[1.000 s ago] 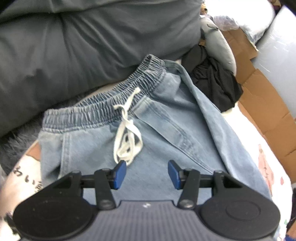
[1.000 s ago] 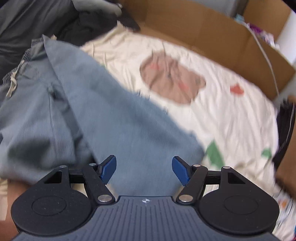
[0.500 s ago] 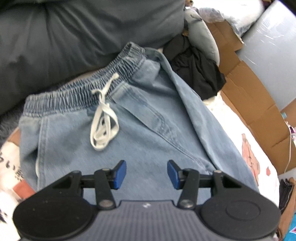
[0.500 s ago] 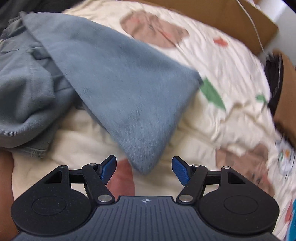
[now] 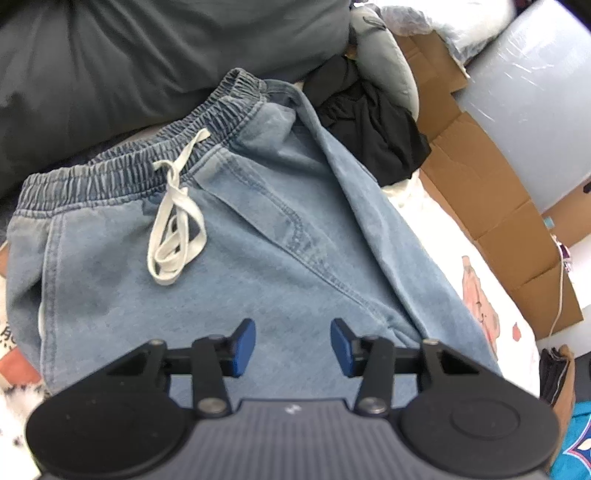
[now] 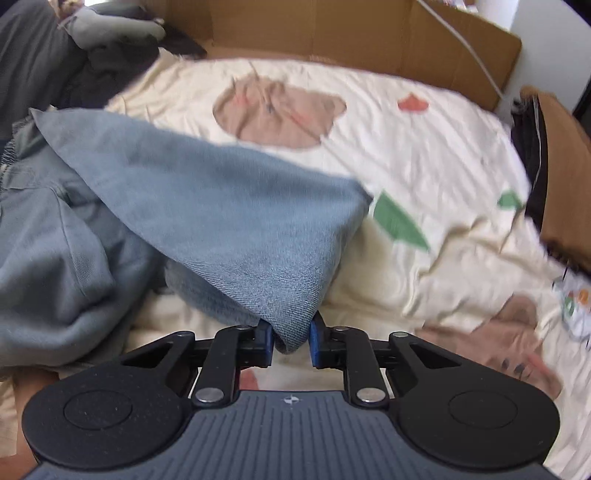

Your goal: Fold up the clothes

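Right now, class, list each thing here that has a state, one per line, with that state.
Left gripper: open, holding nothing, over the jeans.
Right gripper: shut on the jeans' leg end.
Jeans: partly folded, waistband flat, one leg laid across.
Drawstring: tied, loops loose.
Sheet: spread out, wrinkled.

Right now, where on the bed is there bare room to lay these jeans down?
Bare sheet lies open between the jeans and the cardboard wall, around the bear print. It is crowded by the grey pillow and the black garment.
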{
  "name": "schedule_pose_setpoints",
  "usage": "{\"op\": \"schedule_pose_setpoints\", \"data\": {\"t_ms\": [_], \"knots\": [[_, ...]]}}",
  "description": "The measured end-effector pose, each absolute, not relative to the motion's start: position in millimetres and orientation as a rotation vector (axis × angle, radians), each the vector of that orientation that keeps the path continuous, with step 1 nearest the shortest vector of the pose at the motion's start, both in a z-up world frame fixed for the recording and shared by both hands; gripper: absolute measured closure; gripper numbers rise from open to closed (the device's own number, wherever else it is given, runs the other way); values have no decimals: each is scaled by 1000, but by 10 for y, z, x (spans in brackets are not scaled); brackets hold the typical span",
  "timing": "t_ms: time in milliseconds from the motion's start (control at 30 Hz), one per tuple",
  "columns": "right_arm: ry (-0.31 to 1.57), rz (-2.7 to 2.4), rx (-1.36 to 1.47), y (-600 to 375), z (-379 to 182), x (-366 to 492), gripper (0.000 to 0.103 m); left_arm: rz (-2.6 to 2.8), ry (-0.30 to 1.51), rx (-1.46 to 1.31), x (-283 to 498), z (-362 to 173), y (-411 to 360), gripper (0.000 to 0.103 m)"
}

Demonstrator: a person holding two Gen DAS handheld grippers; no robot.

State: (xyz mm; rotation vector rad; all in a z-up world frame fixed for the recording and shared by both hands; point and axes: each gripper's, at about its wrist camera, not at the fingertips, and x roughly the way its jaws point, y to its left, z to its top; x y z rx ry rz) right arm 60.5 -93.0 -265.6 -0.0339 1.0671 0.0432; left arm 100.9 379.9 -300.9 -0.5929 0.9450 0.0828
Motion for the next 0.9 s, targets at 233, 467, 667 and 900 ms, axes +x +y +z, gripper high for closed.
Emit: {"op": "schedule_pose_setpoints", "data": {"t_ms": [233,467,667,900], "knots": [[1017,25,-50,-1169,-2229,970,90,55,965,-577,1038,-3049,3738,56],[961,13,-145,-1379,-1928,1485,91,56,951,-543,1122,-3018,3738,56],[962,20,-205,-1496,-1787,2029,93,16,962,-488,1271,-3020,3668,56],[980,43,-356,-1551,-1800,2702,93,-13,952,-435,1513,-3011,3586,56]]}}
